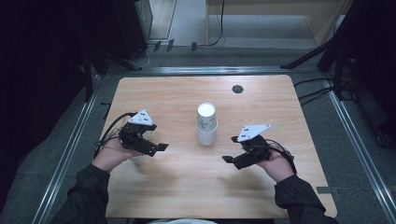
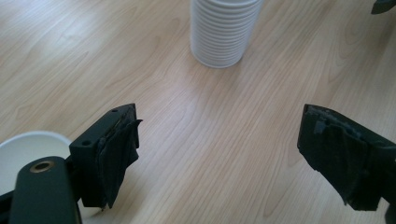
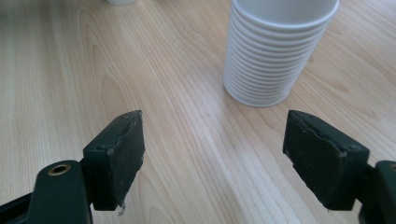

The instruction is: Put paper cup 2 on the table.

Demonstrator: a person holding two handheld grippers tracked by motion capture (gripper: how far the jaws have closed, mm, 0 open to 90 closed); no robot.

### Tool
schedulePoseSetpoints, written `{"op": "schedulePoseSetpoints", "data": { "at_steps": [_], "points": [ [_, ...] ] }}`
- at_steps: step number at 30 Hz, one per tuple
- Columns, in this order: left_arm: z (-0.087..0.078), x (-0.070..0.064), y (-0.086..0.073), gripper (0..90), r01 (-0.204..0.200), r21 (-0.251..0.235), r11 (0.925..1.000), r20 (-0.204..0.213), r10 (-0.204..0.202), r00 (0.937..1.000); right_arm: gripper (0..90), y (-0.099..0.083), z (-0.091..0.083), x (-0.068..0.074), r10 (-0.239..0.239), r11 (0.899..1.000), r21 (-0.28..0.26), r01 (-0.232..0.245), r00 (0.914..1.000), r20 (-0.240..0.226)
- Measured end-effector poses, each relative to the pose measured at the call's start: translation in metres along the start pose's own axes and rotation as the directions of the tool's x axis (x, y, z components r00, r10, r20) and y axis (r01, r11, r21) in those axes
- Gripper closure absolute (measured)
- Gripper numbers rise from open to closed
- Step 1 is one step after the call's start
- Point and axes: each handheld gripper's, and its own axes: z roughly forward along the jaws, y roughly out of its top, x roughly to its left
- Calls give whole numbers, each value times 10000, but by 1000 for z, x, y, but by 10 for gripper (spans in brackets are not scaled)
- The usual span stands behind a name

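A stack of white ribbed paper cups point(image 1: 206, 124) stands upright at the middle of the wooden table point(image 1: 187, 186). One single white cup point(image 1: 138, 160) sits at the left, just under the person's left hand. My left gripper point(image 1: 158, 136) is open left of the stack, with bare table between its jaws. My right gripper point(image 1: 230, 149) is open on the stack's right, facing it. In the left gripper view the left gripper point(image 2: 222, 126) points at the stack point(image 2: 224, 32), with the single cup point(image 2: 23, 154) beside its left jaw. The right gripper point(image 3: 212, 126) faces the stack point(image 3: 275, 51) from nearby.
A dark round cable hole point(image 1: 237, 88) lies in the table's far part. Metal rails and dark stands border the table. The other gripper's jaw tip point(image 2: 384, 5) pokes in at the top right of the left gripper view.
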Motion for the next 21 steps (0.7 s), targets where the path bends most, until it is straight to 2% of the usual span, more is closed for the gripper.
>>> {"op": "schedulePoseSetpoints", "data": {
  "at_steps": [7, 11, 18, 21],
  "points": [
    [13, -12, 15, 128, -450, 8, 9990, 555, 448, 9975, 210, -8, -8, 1, 163, 9999, 42, -165, 9995, 266],
    [16, -17, 19, 129, -473, -61, 9989, 620, 475, 9969, 210, -10, -10, 1, 189, 9998, 20, -190, 9993, 320],
    [17, -33, 26, 131, -380, -616, 9974, 798, 429, 9959, 210, -10, -10, 1, 194, 9998, 20, -194, 9994, 292],
    [20, -38, 28, 131, -447, -633, 9970, 787, 497, 9957, 209, -10, -9, 1, 176, 9998, 57, -178, 9995, 262]
  ]
}}
